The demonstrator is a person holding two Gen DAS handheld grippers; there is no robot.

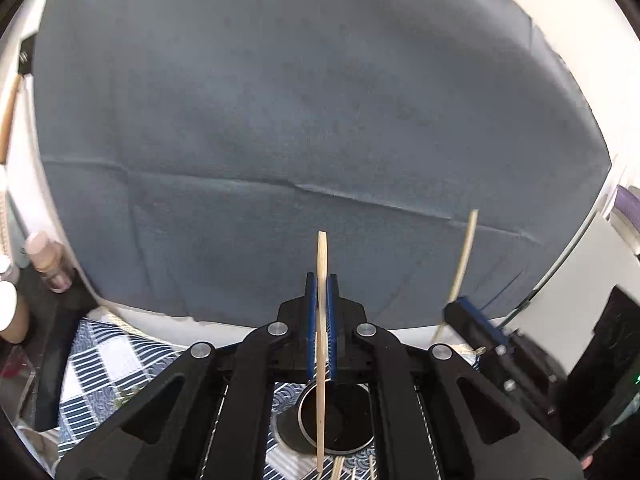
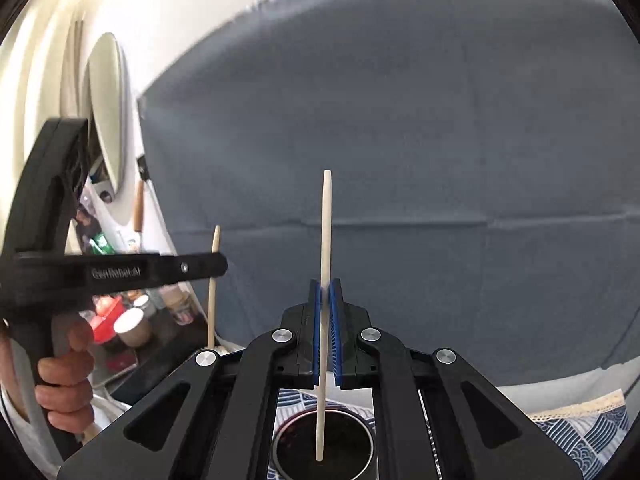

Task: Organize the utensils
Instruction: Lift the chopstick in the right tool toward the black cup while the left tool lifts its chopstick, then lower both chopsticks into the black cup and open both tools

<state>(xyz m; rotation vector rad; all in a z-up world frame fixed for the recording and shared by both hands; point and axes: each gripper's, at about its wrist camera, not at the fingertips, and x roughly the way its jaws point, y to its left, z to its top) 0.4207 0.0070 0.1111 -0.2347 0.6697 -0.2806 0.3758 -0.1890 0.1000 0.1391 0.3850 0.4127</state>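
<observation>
While clamped upright, chopstick (image 2: 325, 280) between tongs (image 2: 328, 292)

Both grippers point up at the grey cloth (image 1: 280, 120) — left gripper (image 1: 322, 280) and right gripper (image 2: 325, 286) each clamped shut on a chopstick.

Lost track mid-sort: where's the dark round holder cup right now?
The holder cup sits on the patterned cloth directly below the right hand-held gripper, whose chopstick hangs over its mouth.
</observation>
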